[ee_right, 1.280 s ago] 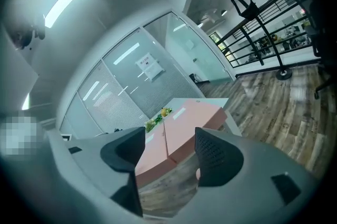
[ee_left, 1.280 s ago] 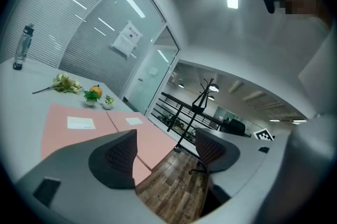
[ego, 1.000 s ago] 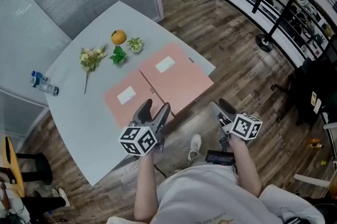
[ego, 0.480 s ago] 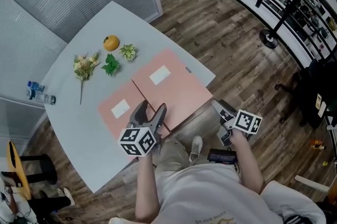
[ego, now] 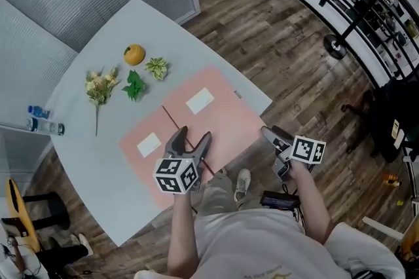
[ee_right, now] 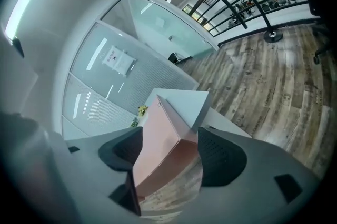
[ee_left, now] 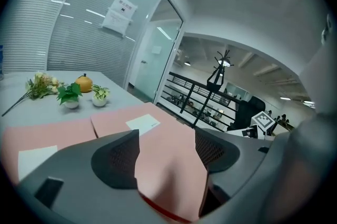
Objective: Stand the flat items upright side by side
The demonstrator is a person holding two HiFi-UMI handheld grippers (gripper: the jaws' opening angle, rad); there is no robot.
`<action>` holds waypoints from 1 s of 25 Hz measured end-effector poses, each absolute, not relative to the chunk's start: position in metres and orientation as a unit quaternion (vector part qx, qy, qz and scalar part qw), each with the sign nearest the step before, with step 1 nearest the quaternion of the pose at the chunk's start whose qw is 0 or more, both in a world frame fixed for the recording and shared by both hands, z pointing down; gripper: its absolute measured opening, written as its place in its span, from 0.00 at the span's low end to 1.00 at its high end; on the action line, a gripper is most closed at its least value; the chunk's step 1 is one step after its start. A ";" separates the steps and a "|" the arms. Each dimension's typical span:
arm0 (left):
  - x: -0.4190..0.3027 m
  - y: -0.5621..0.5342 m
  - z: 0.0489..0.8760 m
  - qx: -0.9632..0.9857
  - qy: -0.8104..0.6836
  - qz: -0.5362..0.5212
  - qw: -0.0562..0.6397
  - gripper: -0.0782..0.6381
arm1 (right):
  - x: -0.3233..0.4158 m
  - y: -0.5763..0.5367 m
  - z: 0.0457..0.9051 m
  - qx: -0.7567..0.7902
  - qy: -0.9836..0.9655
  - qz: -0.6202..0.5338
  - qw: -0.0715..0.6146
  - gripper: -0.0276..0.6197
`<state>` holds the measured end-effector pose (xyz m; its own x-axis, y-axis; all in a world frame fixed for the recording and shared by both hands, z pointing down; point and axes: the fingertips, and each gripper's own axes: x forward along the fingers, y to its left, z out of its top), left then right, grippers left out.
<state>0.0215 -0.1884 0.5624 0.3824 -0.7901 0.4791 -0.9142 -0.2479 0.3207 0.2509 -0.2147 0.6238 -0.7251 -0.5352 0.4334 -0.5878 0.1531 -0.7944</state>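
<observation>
Two flat pink folders, each with a white label, lie side by side on the grey table [ego: 98, 160]: the left folder [ego: 141, 153] and the right folder [ego: 222, 114]. My left gripper [ego: 192, 135] hovers open over their near edge, where the right folder [ee_left: 168, 165] shows between its jaws with no pad pressing on it. My right gripper [ego: 270, 133] hangs just off the table's near right edge. Its jaws have just been opening. The right folder's corner [ee_right: 163, 149] lies between them, and the pads stand apart from it.
At the table's far side sit an orange [ego: 134, 54], two small potted plants [ego: 157, 67], a flower bunch [ego: 98, 84] and a lying water bottle [ego: 42, 127]. A glass partition stands behind the table. Wooden floor and railings lie to the right.
Both grippers have come forward and lower toward the folders. The left one now reaches over their near edge, and the right one sits closer to the right folder's corner.
</observation>
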 end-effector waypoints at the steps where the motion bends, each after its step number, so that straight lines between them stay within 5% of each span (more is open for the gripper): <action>1: 0.021 -0.191 0.567 0.782 -0.543 0.119 0.280 0.57 | 0.250 -0.218 0.627 0.373 -0.757 0.536 0.025 0.55; 25: 0.051 -0.190 0.632 0.797 -0.468 0.307 0.226 0.57 | 0.229 -0.227 0.671 0.357 -0.694 0.623 -0.053 0.60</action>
<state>0.0508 -0.1897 0.6323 0.3736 -0.6078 0.7008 -0.8849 -0.4600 0.0728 0.2288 -0.2266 0.6706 -0.7398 -0.5612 0.3711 -0.4295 -0.0306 -0.9025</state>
